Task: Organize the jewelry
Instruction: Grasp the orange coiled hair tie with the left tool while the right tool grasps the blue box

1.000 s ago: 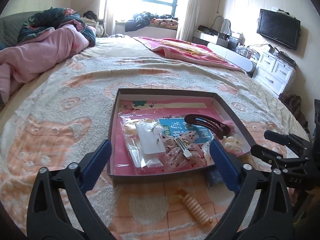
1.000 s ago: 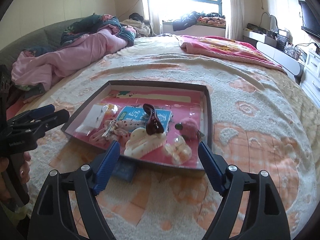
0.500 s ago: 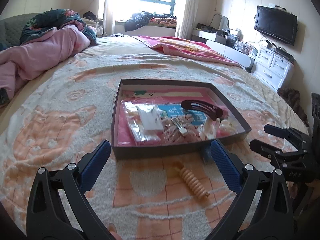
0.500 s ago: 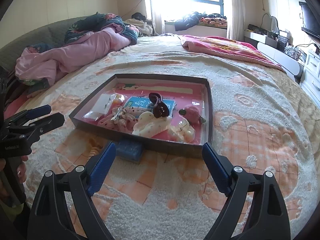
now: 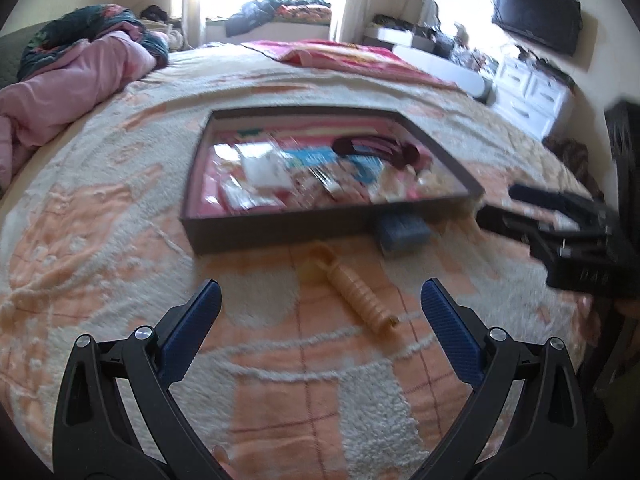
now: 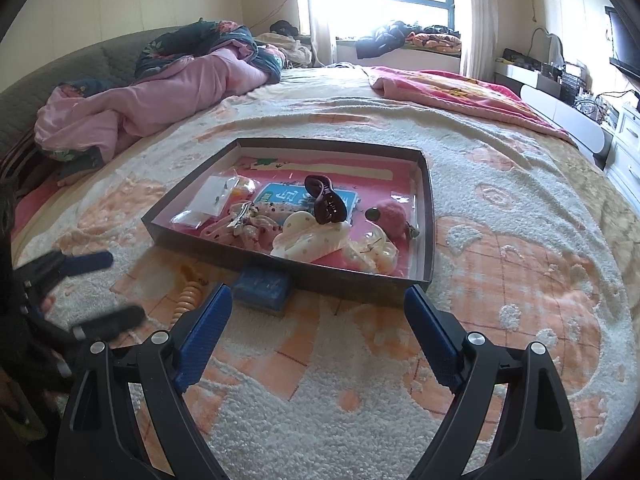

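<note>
Bed (image 6: 500,184): covered by a cream and peach fleece blanket; it carries all items listed.

Tray (image 6: 427,216): shallow, dark-walled, pink-lined, lying flat mid-bed. Contents, seen sharply in the right wrist view: dark red hair clip (image 6: 326,200) resting on a blue card (image 6: 280,196); cream claw clip (image 6: 308,238) near the front wall; pink fuzzy ball (image 6: 390,218) toward the right wall; clear packets (image 6: 210,196) at the left; patterned hair ties (image 6: 248,220) in the middle; pearly clip (image 6: 374,254) at the front right. The left wrist view blurs these contents.

Small blue box (image 6: 262,284): on the blanket, touching the tray's front wall from outside.

Peach spiral hair tie (image 5: 356,292): stretched out on the blanket, outside the tray, just in front of it and beside the blue box.

Left gripper (image 5: 320,304): fingers spread wide, grasping nothing, hovering above the blanket with the spiral hair tie lying ahead between them.

Right gripper (image 6: 318,320): fingers spread wide, grasping nothing, hovering before the tray's front wall.

Pink quilt (image 6: 160,92): bunched at the far left of the bed.
</note>
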`<state>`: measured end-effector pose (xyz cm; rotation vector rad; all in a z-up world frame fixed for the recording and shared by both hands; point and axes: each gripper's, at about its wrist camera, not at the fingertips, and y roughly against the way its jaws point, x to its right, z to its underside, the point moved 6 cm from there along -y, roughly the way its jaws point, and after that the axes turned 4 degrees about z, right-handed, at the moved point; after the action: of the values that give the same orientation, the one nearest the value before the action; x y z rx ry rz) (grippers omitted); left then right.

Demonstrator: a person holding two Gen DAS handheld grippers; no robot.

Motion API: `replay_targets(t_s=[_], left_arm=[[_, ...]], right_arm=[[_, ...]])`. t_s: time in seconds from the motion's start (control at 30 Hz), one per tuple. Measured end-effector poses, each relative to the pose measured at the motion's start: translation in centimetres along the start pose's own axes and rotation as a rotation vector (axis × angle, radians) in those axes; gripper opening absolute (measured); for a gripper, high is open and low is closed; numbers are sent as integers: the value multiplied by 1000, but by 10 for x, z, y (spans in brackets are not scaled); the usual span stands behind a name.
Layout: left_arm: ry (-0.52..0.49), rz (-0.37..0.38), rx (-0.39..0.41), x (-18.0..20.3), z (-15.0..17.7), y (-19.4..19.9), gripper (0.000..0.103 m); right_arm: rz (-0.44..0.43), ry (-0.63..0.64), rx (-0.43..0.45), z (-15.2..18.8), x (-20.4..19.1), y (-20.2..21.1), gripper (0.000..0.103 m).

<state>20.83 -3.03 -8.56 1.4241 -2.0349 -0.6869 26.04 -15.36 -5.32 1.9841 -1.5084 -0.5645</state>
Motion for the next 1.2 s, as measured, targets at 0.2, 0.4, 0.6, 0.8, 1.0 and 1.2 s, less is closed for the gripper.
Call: replay_targets(t_s=[0.2, 0.4, 0.6, 0.8, 1.0, 1.2], left_arm=[[-26, 6, -43, 12, 12, -20, 90], [-6, -7, -78, 8, 14, -37, 69], [11, -17, -81, 1, 14, -38, 42], [61, -4, -81, -18, 15, -33, 11], [83, 27, -76, -24, 15, -26, 11], [82, 45, -51, -24, 12, -13, 11]], right_arm=[[-22, 1, -18, -1, -3, -7, 85], [-61, -13, -61, -3, -13, -19, 85], [-76, -28, -122, -2, -27, -39, 80], [-78, -76, -203, 4, -32, -65, 68], [-89, -126, -243, 11, -37, -82, 52], [-93, -85, -218, 10, -44, -76, 47]])
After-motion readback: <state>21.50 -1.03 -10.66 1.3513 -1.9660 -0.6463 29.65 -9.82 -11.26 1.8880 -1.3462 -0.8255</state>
